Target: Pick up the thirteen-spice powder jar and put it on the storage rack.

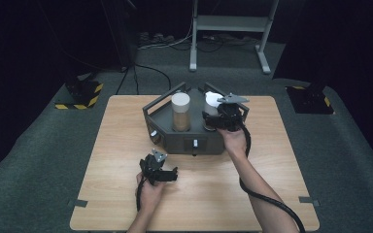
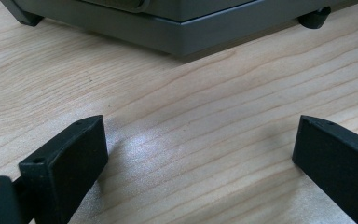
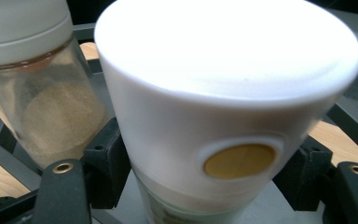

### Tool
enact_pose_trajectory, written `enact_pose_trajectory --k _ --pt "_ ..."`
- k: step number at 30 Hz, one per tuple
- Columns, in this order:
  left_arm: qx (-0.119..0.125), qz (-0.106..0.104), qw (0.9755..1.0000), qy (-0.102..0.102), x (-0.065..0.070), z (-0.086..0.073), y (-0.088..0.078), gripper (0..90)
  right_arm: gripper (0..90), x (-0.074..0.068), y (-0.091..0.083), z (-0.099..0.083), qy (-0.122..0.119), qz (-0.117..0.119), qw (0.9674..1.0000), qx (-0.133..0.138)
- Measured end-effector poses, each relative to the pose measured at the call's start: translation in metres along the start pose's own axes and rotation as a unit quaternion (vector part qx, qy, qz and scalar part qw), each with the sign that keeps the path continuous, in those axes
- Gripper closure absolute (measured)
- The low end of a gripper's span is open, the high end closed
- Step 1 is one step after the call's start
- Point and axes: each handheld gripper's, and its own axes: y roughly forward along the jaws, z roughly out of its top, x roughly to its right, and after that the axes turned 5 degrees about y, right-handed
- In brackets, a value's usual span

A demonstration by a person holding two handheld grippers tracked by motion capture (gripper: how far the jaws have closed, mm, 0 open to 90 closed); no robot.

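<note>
Bench [image 1: 126, 160]: pale wood grain. Rack [image 1: 175, 141]: dark grey. Right jar [image 3: 223, 116]: white cap, round tan spot. Left jar [image 1: 180, 112]: white cap, tan powder. Jaws: black. Floor [image 1: 349, 160]: grey-green carpet.

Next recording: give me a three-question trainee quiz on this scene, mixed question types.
1. True or false: the right tongs grip the white-capped jar.
2. The left tongs are: A) shut on a jar, B) open above bare table, C) inside the grey rack.
3. What does the neighbouring jar in the grey rack contain?

Key: 1 true; 2 B; 3 tan powder.
</note>
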Motion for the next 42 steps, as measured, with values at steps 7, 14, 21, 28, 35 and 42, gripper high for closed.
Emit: enact_pose_trajectory --k 7,14,21,28,35,42 --pt "0.000 0.000 1.0000 0.000 0.000 0.000 0.000 3.4 29.9 -0.001 0.000 -0.003 -0.001 0.003 1.0000 0.004" --pt "0.000 0.000 1.0000 0.001 0.000 0.000 0.000 3.4 29.8 0.002 0.000 -0.001 -0.002 0.007 1.0000 -0.001" --pt "0.000 0.000 1.0000 0.001 0.000 0.000 0.000 3.3 18.8 0.011 0.003 0.001 0.014 0.024 0.9996 -0.011" --pt "0.000 0.000 1.0000 0.000 0.000 0.000 0.000 3.3 10.3 0.024 -0.001 -0.004 0.034 0.057 0.9978 -0.002" --pt "0.000 0.000 1.0000 0.000 0.000 0.000 0.000 3.3 7.9 0.033 -0.009 -0.008 0.038 0.072 0.9967 0.004" --pt "0.000 0.000 1.0000 0.001 0.000 0.000 0.000 3.3 8.3 0.040 -0.023 -0.016 0.028 0.077 0.9966 0.012"
